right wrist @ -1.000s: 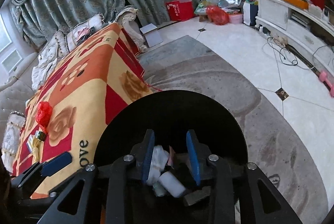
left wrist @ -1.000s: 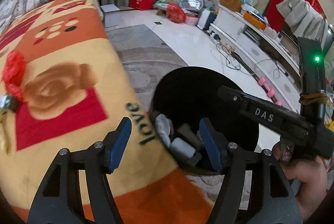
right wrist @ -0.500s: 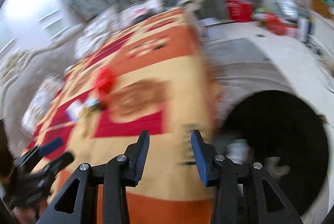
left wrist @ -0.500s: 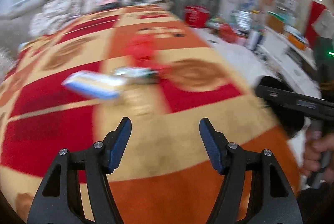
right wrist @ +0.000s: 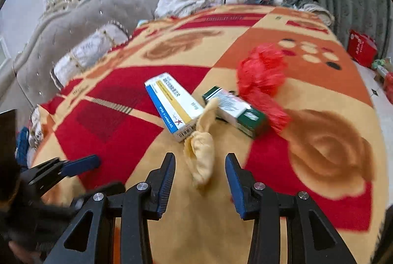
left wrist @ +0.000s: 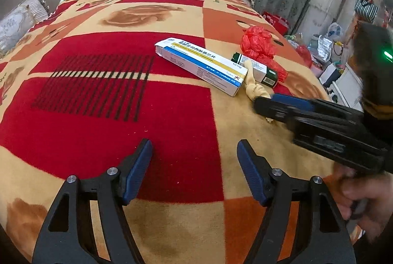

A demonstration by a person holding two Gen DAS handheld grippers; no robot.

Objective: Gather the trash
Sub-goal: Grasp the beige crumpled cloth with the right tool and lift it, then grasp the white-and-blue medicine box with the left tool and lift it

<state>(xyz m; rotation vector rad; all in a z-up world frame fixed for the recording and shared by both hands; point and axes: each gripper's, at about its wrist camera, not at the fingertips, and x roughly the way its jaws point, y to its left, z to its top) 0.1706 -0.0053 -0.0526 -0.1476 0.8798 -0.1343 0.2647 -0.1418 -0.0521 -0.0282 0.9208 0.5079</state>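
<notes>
Right claw (right wrist: 200,181), empty and part-open after leaving the bin, now lines up over crumpled yellow wrapper (right wrist: 201,153); left claw (left wrist: 194,170) opens, empty.

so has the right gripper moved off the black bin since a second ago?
Yes. The right gripper swung from over the bin to above the blanket, now open around the yellow wad.

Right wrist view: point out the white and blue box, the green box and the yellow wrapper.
white and blue box (right wrist: 172,101), right wrist view, top face.
green box (right wrist: 235,109), right wrist view, top face.
yellow wrapper (right wrist: 202,153), right wrist view, crumpled middle.
</notes>
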